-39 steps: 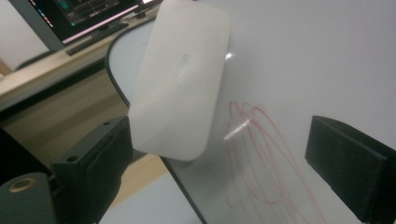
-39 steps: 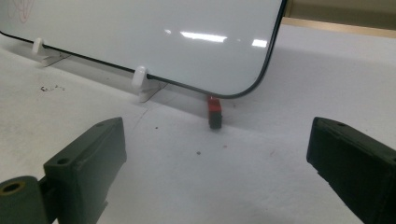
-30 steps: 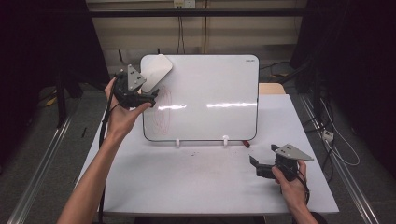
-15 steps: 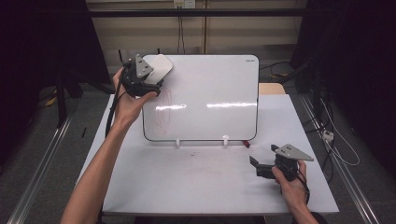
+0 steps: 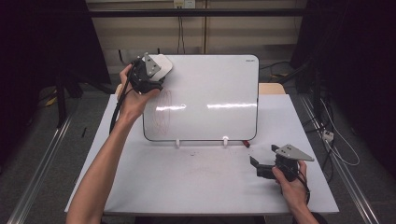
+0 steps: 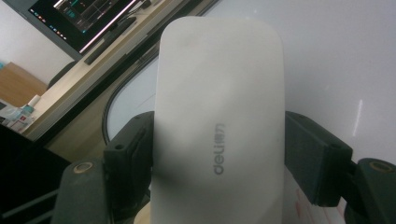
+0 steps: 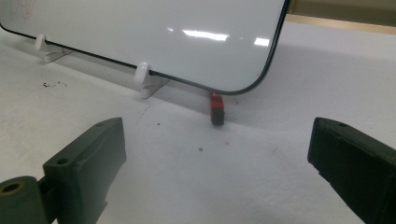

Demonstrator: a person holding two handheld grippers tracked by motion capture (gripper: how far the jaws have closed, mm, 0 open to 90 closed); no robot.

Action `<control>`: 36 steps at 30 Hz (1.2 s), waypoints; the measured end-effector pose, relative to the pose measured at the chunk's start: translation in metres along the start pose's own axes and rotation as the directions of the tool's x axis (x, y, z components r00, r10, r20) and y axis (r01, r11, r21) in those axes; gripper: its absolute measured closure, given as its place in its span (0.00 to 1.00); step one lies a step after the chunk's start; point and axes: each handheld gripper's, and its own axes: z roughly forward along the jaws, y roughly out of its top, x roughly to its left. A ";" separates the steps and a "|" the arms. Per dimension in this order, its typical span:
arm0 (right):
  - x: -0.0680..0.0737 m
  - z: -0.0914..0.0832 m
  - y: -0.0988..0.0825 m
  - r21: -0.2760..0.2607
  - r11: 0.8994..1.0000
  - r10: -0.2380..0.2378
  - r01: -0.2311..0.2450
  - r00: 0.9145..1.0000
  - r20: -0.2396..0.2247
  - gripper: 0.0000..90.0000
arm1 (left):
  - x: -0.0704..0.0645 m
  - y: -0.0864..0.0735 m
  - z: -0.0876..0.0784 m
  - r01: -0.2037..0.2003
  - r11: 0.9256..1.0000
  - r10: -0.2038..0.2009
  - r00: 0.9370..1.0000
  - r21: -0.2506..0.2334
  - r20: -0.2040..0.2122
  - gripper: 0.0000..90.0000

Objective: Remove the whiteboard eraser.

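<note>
High view: I see a white table [image 5: 187, 186] — dark room around it.
Left tool [image 5: 148, 77]: just closed, clamping the eraser [image 6: 219, 116] at the whiteboard [image 5: 210, 98].
Right tool [image 5: 262, 165]: jaws wide — nothing held.

Overall: table [image 5: 187, 186] evenly lit from above, surroundings nearly black.
Glare: two horizontal streaks on whiteboard [image 5: 205, 95], same highlights in right gripper view [image 7: 205, 35].
Shadows: soft, short; under board edge and red marker [image 7: 216, 108].
Left gripper view: eraser [image 6: 219, 116] very close, soft focus, lower half shaded; background washed out, tilted.
Right gripper view: jaws blurred near the lens, table sharp.
High view: slightly grainy, no motion blur.
</note>
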 end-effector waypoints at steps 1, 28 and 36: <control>0.000 0.000 0.000 0.000 1.000 0.000 0.000 1.000 0.000 0.05 | 0.000 0.000 0.000 0.000 1.000 0.000 1.000 0.000 0.000 0.32; 0.001 0.001 0.000 0.002 1.000 0.003 -0.003 1.000 0.000 0.05 | 0.006 0.003 -0.004 0.064 0.998 -0.065 0.997 0.016 0.031 0.35; 0.001 0.001 0.001 0.000 1.000 0.004 -0.004 1.000 -0.003 0.05 | 0.010 0.000 -0.010 0.140 0.990 -0.140 0.986 0.006 0.088 0.35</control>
